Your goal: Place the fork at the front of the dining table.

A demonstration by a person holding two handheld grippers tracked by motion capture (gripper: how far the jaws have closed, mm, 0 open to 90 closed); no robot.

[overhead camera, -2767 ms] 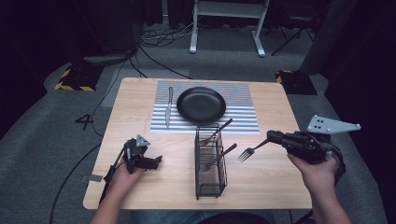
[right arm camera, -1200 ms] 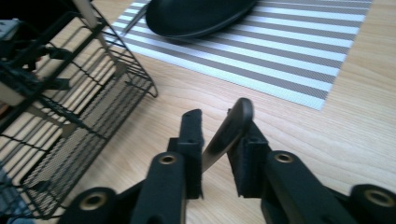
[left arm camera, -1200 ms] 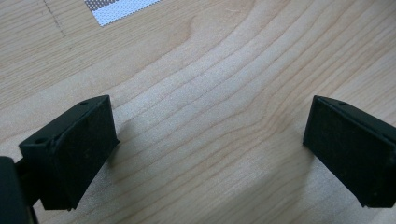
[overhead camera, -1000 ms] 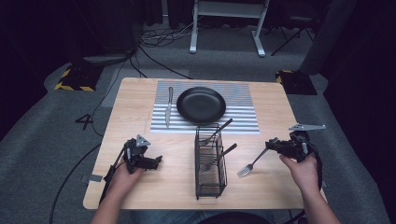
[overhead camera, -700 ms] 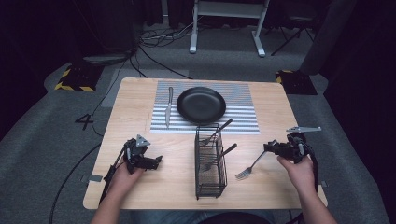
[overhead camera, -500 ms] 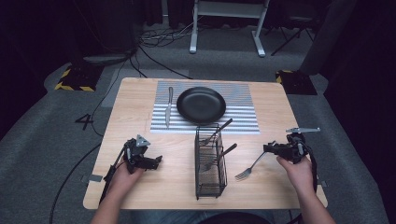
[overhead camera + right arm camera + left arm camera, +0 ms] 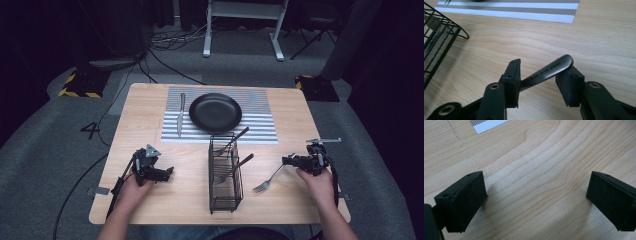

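one fork (image 7: 270, 178) flat on table (image 7: 150, 115) — tines toward person; right gripper (image 7: 289, 161) jaws just opening, handle between

Your left tongs (image 7: 167, 172) are a black frame topped by a grey three-cornered plate, with a black cable trailing from the body. Their pads (image 7: 464, 198) are thick, matte black blocks, each with small holes along the upper edge. Your right tongs (image 7: 286, 160) carry a similar grey plate, seen edge-on; their black link arms end in brass-coloured pivot bushings, and the pads (image 7: 569, 86) are dark, foam-like blocks. Your forearms are bare.
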